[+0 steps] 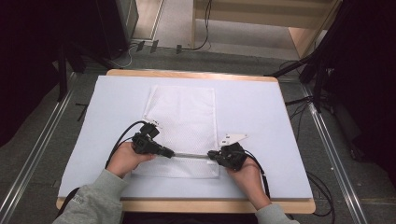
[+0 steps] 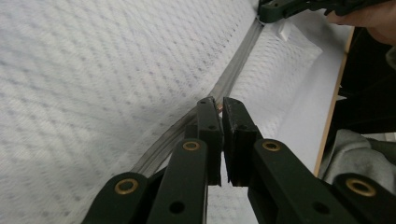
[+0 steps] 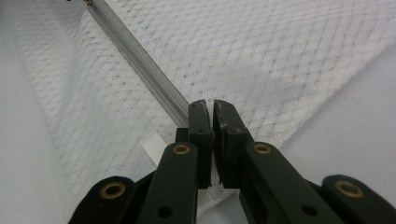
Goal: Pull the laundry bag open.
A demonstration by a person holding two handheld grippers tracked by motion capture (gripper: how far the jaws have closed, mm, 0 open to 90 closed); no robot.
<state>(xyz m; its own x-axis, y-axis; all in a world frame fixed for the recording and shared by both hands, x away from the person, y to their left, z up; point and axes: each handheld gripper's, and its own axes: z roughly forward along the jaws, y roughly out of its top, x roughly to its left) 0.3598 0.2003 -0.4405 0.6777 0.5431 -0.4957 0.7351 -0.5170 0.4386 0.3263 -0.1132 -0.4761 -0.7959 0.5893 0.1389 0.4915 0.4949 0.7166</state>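
A white mesh laundry bag [image 1: 182, 130] lies flat at the middle of the table [image 1: 261, 112], its long side running from twelve to six o'clock in the high view. A grey zipper [image 1: 191, 155] crosses it near the six o'clock end, stretched straight between the two tools.

The left tool [image 1: 171, 152] sits at the nine o'clock end of the zipper, pointing toward three o'clock. In the left gripper view its jaws are closed, with a small copper-coloured zipper part pinched at their tips [image 2: 218, 110]; the zipper band [image 2: 233, 74] runs away from the tips toward one o'clock, to where the other tool's tip shows at the top edge.

The right tool [image 1: 211, 154] sits at the three o'clock end, pointing toward nine o'clock. In the right gripper view its jaws are closed on the bag's fabric at the zipper's end [image 3: 210, 105], and the zipper band [image 3: 135, 58] leads off toward eleven o'clock. A white ribbon tab [image 3: 152, 148] sticks out of the bag just beside the jaws, at eight o'clock.

Both hands, left [image 1: 125, 158] and right [image 1: 247, 179], come in from six o'clock in grey sleeves [image 1: 95, 198].
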